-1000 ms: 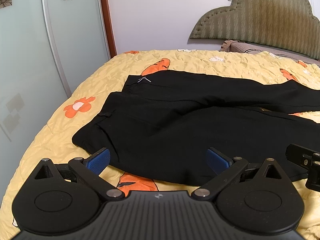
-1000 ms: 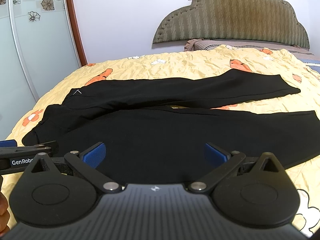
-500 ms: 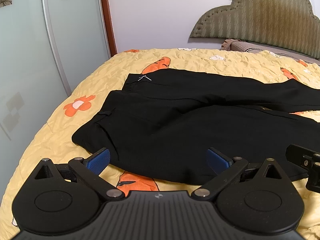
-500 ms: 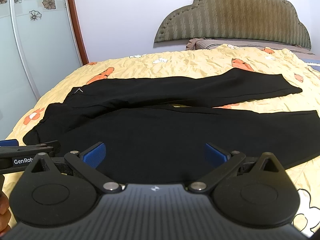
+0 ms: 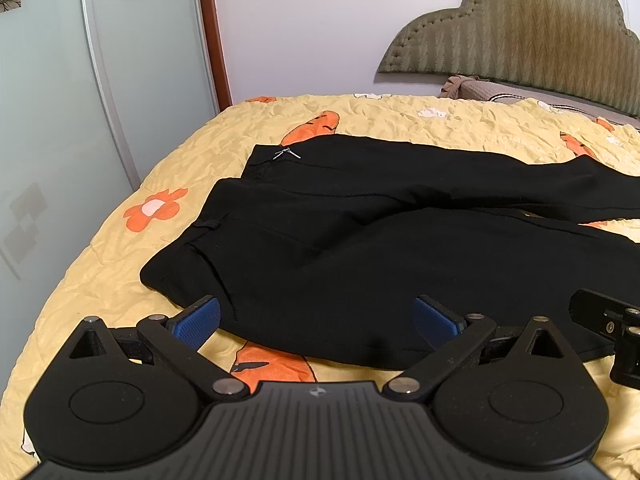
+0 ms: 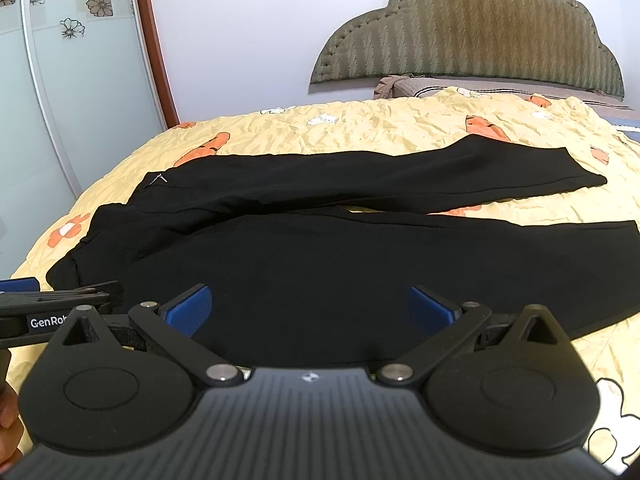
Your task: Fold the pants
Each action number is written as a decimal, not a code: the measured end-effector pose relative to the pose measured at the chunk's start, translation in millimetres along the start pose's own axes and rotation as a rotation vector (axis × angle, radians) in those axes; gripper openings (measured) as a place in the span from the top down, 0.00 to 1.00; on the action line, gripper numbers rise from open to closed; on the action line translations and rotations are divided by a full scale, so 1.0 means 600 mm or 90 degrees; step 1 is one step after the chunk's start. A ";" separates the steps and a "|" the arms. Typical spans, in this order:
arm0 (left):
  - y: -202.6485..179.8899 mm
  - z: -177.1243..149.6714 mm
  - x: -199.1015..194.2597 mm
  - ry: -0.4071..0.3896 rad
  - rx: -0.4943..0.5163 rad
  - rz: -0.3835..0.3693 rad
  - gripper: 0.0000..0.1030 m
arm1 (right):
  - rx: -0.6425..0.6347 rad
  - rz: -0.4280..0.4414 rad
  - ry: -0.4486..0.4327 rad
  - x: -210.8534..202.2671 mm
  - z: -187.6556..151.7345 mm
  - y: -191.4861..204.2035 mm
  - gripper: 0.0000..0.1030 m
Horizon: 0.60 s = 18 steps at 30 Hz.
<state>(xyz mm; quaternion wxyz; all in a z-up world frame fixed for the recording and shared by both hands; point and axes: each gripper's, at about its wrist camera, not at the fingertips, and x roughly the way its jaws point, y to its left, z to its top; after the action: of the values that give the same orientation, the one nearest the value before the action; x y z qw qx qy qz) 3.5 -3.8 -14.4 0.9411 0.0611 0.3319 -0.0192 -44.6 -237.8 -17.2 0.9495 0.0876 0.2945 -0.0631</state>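
While the black pants [image 5: 360,240] lie spread on the bed [image 5: 120,264], I hold both grippers just off their near edge.

My left gripper [image 5: 316,318] has its jaws wide apart and empty, by the waistband end; my right gripper [image 6: 310,306] likewise gapes with nothing between its blue pads [image 6: 188,306], over the near leg. The far leg angles away toward the headboard [image 6: 472,32].

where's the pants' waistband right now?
In the left wrist view the waistband lies at the left end of the black pants, on the yellow bedspread beside the orange flower print, ahead of the open left tool.
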 end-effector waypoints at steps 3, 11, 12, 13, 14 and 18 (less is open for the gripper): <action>-0.001 0.001 0.001 0.001 0.000 0.000 0.00 | -0.001 0.001 0.002 0.002 -0.001 0.001 0.00; 0.000 0.003 0.006 0.005 -0.001 -0.001 0.00 | -0.003 0.003 0.004 0.004 -0.001 0.003 0.00; 0.000 0.004 0.007 0.006 -0.001 -0.001 0.00 | -0.004 0.003 0.005 0.005 -0.001 0.005 0.00; 0.000 0.004 0.008 0.007 -0.001 -0.002 0.00 | -0.005 0.003 0.005 0.005 0.000 0.005 0.00; 0.000 0.005 0.010 0.007 -0.001 -0.002 0.00 | -0.006 0.003 0.005 0.006 0.000 0.006 0.00; 0.000 0.008 0.015 0.008 0.002 -0.002 0.00 | -0.014 0.005 0.006 0.008 0.004 0.009 0.00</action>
<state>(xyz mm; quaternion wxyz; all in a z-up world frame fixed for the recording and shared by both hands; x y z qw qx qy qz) 13.4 -4.3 -16.0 0.9390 0.0625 0.3377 -0.0208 -38.6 -233.2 -17.3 0.9493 0.0787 0.2991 -0.0559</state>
